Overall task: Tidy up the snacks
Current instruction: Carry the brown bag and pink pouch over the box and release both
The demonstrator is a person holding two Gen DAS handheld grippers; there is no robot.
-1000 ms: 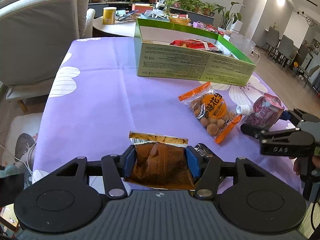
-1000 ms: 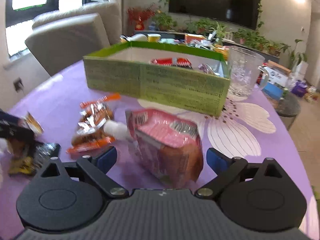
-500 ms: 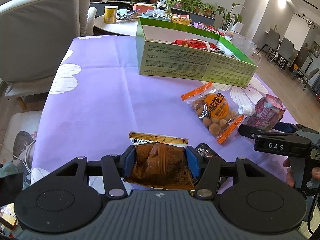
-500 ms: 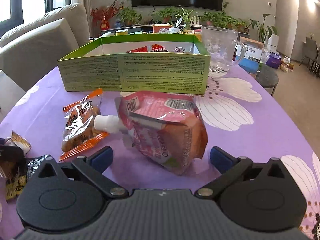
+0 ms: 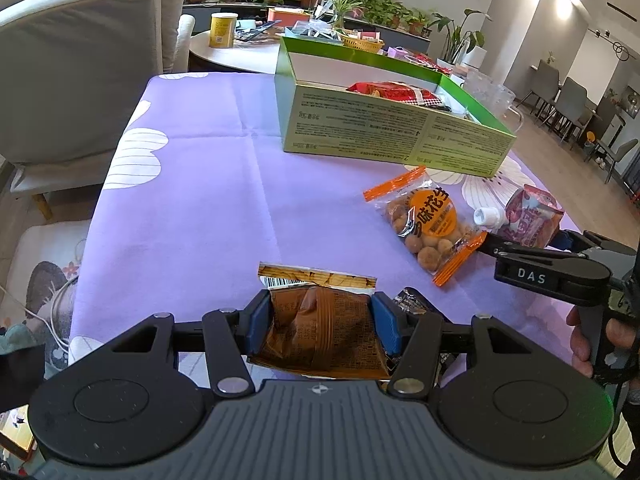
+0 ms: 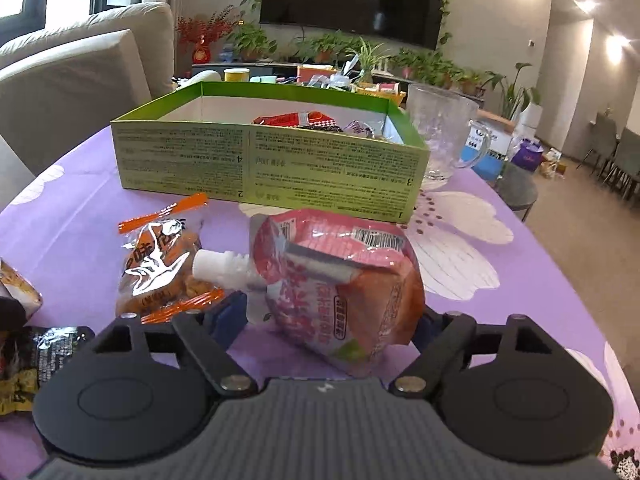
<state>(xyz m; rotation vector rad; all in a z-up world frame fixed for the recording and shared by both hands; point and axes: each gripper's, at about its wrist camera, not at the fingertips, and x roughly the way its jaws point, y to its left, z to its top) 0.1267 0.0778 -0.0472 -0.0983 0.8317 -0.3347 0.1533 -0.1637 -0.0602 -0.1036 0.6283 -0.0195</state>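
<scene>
The left gripper (image 5: 322,326) clamped a brown snack packet (image 5: 324,328), well short of the green box (image 5: 392,128). The right gripper (image 6: 332,320) straddled a pink spouted pouch (image 6: 340,280) near the box; whether its pads pressed was unclear.

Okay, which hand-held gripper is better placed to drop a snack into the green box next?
Left, probably. The left hand-held gripper is already clamped on the brown snack packet, ready to carry to the green box. The right hand-held gripper only straddles the pink pouch; its grip is unclear.
</scene>
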